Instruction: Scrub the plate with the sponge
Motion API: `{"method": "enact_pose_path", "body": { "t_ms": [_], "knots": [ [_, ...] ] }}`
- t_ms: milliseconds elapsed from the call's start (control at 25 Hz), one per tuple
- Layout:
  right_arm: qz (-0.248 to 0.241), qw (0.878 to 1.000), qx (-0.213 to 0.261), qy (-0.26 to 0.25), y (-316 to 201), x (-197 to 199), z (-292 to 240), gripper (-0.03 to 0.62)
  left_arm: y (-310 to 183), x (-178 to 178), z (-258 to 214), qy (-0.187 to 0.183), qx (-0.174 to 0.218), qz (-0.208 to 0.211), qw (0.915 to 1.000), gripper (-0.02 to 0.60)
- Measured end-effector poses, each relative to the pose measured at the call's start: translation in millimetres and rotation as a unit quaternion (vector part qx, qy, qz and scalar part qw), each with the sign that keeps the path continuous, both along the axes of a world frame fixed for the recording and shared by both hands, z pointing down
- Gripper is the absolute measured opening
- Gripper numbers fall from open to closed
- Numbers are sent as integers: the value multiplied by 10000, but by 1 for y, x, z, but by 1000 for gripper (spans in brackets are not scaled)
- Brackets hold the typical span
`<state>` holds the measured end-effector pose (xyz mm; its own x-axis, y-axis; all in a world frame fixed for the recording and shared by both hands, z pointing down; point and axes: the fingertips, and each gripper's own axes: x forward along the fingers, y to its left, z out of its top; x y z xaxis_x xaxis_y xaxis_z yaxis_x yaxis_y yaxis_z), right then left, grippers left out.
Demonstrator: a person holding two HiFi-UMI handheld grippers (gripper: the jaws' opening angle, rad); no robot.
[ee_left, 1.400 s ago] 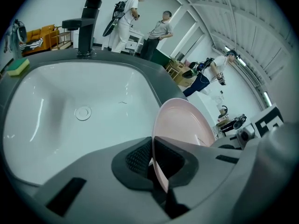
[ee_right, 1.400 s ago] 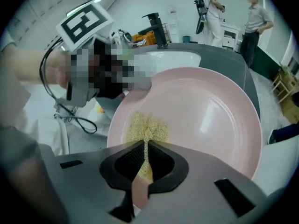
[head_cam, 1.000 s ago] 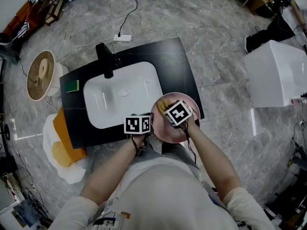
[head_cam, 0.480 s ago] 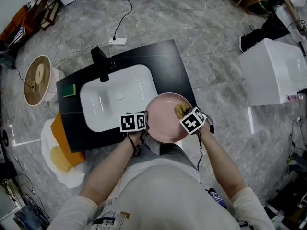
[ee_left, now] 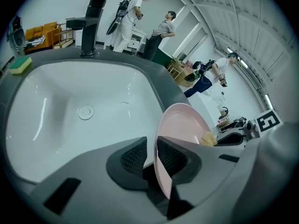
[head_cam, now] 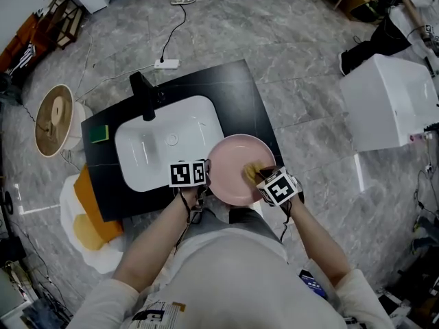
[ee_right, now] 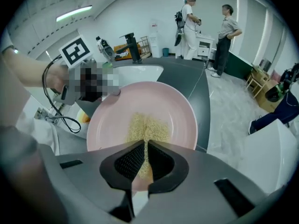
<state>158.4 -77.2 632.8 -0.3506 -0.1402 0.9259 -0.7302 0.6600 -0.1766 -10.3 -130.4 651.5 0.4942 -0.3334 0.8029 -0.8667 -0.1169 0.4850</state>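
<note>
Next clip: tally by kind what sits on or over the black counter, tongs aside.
Plates: 1, the pink plate
Sponges: 2, the yellow sponge on the plate, the green sponge beside the sink
Faucets: 1, the black faucet
Sinks: 1, the white sink
Total: 5

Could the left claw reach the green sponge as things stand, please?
Probably not yet: the left claw, jaws opening, has the pink plate between them. The way over the sink to the green sponge looks free.
</note>
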Motion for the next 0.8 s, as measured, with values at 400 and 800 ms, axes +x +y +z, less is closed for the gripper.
{"method": "enact_pose_path", "body": {
  "t_ms": [400, 800],
  "knots": [
    [590, 9856, 1304, -900, -50, -14, -101, 46, -15, -15, -76, -53, 1101, 274, 9935, 123],
    [610, 9480, 2762, -1462, -91, -30, -229, 46, -53, -37, -182, -38, 2496, 107, 9683, 60]
  ]
}}
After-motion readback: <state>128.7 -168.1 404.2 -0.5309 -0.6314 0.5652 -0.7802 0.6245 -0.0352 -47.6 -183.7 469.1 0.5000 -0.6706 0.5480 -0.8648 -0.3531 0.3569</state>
